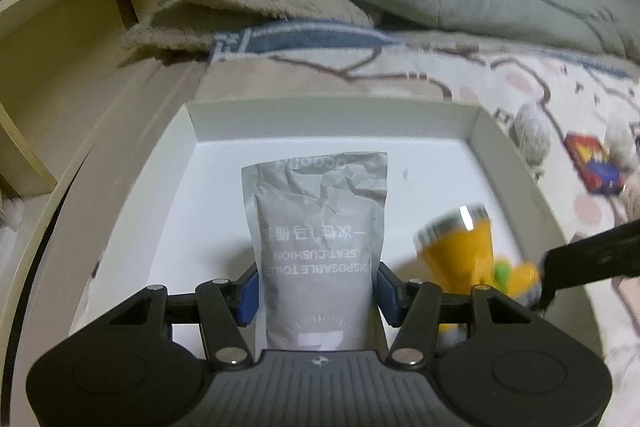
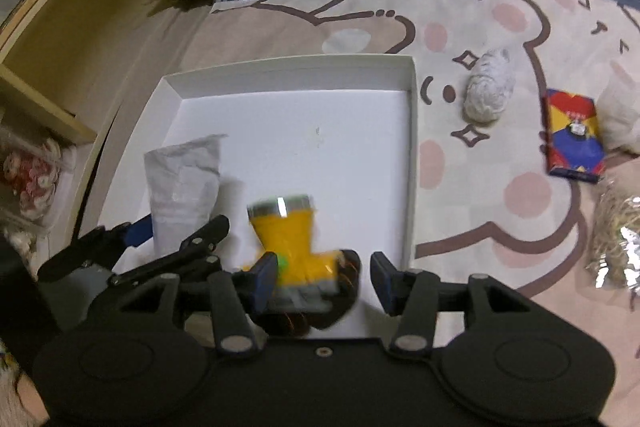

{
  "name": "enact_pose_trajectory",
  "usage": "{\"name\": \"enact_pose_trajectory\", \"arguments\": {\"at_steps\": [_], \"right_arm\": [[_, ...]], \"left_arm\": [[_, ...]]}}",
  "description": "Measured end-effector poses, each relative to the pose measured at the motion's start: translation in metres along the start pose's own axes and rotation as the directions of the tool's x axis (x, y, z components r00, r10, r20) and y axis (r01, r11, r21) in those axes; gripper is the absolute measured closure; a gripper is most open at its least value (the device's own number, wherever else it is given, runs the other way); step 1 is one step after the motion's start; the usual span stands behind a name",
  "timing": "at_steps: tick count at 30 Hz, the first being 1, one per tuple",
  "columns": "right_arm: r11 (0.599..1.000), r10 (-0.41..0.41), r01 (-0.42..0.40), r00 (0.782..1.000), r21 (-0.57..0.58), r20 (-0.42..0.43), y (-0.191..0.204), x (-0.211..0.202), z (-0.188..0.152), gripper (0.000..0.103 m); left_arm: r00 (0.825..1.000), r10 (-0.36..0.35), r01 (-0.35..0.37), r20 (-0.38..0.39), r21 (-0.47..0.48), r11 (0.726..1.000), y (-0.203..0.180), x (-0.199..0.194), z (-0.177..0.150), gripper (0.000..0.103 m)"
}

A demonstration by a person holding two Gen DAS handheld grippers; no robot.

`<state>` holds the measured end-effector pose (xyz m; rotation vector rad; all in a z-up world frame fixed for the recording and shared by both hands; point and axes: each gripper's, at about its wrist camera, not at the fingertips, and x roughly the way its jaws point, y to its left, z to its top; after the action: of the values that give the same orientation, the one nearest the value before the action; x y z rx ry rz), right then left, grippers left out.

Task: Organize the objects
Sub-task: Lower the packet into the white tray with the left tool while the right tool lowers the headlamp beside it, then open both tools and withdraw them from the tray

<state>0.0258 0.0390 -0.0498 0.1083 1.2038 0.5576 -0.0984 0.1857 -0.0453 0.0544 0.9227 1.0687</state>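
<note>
At about nine o'clock, off the bed's edge, stands a wooden shelf unit. Just inside it the white tray sits on the bear-print bedspread.

Over the tray's left half the left gripper has its blue pads pressed to either side of a grey seat-cushion packet — clamped on it, the packet's far end pointing to twelve o'clock over the tray floor. The packet looks light, limp and crinkly; it will likely sag from a corner, so the hold low across its width seems right.

Next, toward the tray's five o'clock corner, is the yellow flashlight, its silver head pointing to twelve o'clock. The right gripper stands apart around its tail: the left pad is touching or nearly so, the right pad is clear of it, so I judge it released. It is blurred, and I cannot tell whether it has settled on the tray floor. It looks a hard, smooth plastic thing that could roll — best taken across the narrow handle, not the flared head.

Out on the bedspread at two o'clock lies a crumpled white wad, then a red, blue and yellow card box at three o'clock — rigid, light, easy across its short sides. At four o'clock is some crinkled foil and straw-like stuff, probably flimsy.
</note>
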Motion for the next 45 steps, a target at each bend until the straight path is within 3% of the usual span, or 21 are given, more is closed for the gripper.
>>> {"name": "enact_pose_trajectory", "arguments": {"at_steps": [4, 12, 30, 34, 45], "right_arm": [[0.999, -0.016, 0.016, 1.000, -0.039, 0.002, -0.007, -0.008, -0.005, 0.051], [0.999, 0.007, -0.006, 1.000, -0.039, 0.028, -0.019, -0.022, -0.011, 0.052], [0.992, 0.037, -0.019, 0.989, -0.122, 0.145, -0.014, -0.063, -0.018, 0.051], [0.990, 0.036, -0.012, 0.986, -0.143, 0.164, -0.017, -0.072, -0.020, 0.051], [0.980, 0.028, 0.015, 0.976, -0.198, 0.214, -0.030, -0.102, -0.026, 0.043]], "left_arm": [[0.999, 0.021, -0.021, -0.047, 0.016, 1.000, -0.001, 0.005, -0.006, 0.043], [0.997, 0.034, -0.037, -0.063, -0.056, 0.998, 0.005, -0.009, -0.002, 0.020], [0.996, 0.012, -0.027, -0.088, -0.171, 0.985, 0.003, -0.064, 0.011, 0.018], [0.997, 0.021, -0.035, -0.072, -0.197, 0.980, 0.000, -0.079, 0.013, 0.007], [0.997, 0.028, -0.042, -0.071, -0.208, 0.977, -0.018, -0.117, 0.009, 0.000]]}}
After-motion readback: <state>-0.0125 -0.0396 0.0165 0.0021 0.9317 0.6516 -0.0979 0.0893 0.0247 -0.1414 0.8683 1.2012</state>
